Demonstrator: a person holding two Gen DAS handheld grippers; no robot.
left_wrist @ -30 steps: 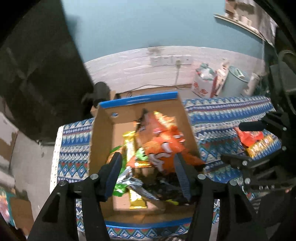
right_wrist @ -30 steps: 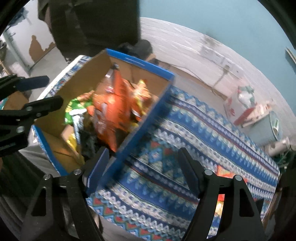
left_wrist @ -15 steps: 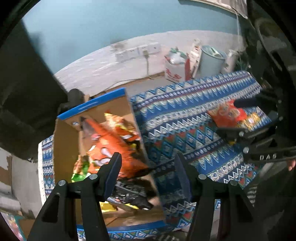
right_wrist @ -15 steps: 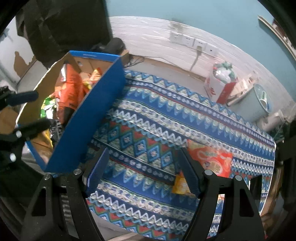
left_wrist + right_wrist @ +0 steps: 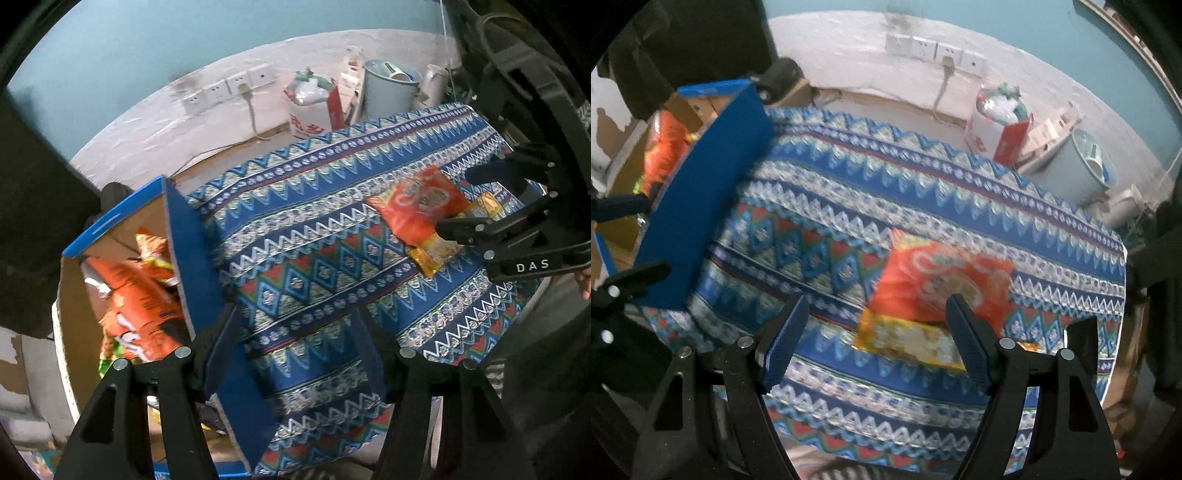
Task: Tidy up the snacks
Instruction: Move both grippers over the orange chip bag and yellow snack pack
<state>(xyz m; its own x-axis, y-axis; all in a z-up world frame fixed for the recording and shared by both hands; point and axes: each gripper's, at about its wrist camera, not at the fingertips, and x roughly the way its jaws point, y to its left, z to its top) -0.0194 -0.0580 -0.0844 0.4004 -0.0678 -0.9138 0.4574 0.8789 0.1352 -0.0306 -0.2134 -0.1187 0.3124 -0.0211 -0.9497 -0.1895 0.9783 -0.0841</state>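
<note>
A blue-edged cardboard box (image 5: 192, 258) stands at the table's left end, holding an orange chip bag (image 5: 140, 306) and other snacks. It also shows in the right wrist view (image 5: 701, 192). An orange-red snack bag (image 5: 942, 280) lies on a yellow packet (image 5: 908, 339) on the patterned cloth; both show in the left wrist view, the bag (image 5: 417, 206) and the packet (image 5: 432, 251). My left gripper (image 5: 295, 347) is open and empty beside the box's right wall. My right gripper (image 5: 875, 339) is open and empty, just short of the two snacks.
The blue patterned tablecloth (image 5: 923, 192) covers the table. Beyond its far edge stand a red-and-white bag (image 5: 993, 125), a pale bin (image 5: 1075, 162) and wall sockets (image 5: 934, 51). A dark shape (image 5: 683, 40) stands behind the box.
Both views have swung right, away from the box and toward the snacks on the cloth. The right gripper has come closer to the orange-red bag. Both grippers stay open.
</note>
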